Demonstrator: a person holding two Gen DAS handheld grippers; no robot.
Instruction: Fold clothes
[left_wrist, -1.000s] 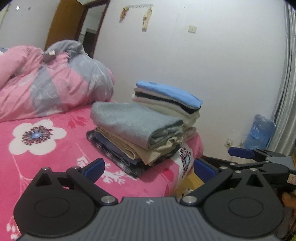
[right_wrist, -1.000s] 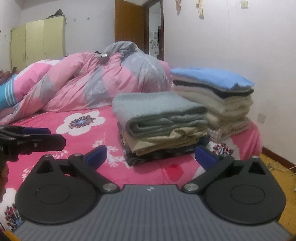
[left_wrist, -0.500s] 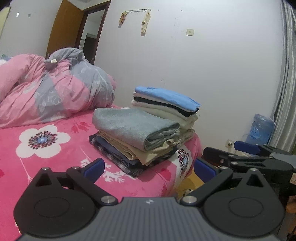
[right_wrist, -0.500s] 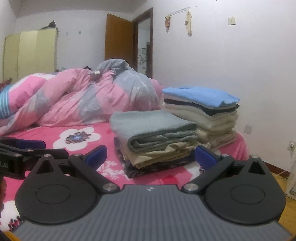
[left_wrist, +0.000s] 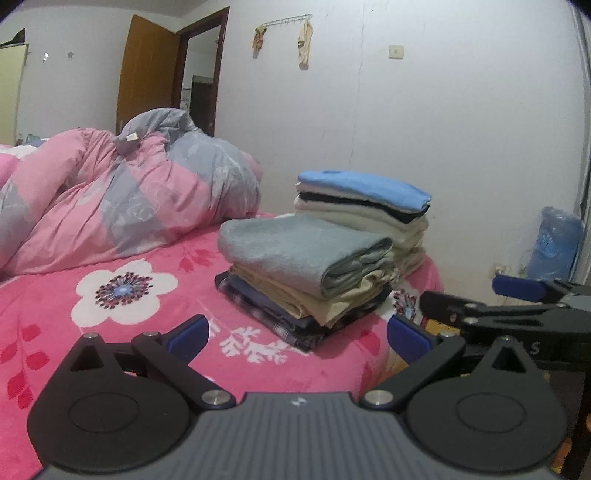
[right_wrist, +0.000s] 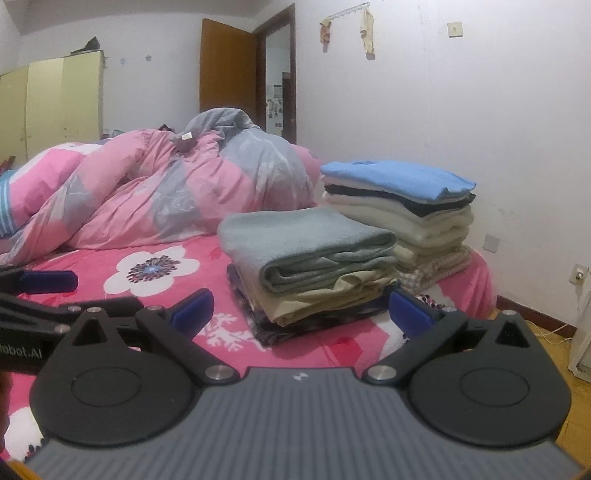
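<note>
At 3 o'clock in the left view, right gripper (left_wrist: 517, 295) is half cut off, jaws apart, empty. Left gripper (left_wrist: 295, 334) also apart, empty. Near stack (left_wrist: 306, 273) hides the base of far stack (left_wrist: 369, 206); both sit at the bed (left_wrist: 122, 321) corner edge. Free bedspread at 9 o'clock.

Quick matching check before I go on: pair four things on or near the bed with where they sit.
Things:
1. grey towel
2. blue garment
3. pink and grey quilt
4. water jug

Places:
A. on the floor by the wall
B. top of the nearer, lower stack
C. bunched up behind both stacks
D. top of the taller stack, nearer the wall

Pairs: 1-B, 2-D, 3-C, 4-A
</note>
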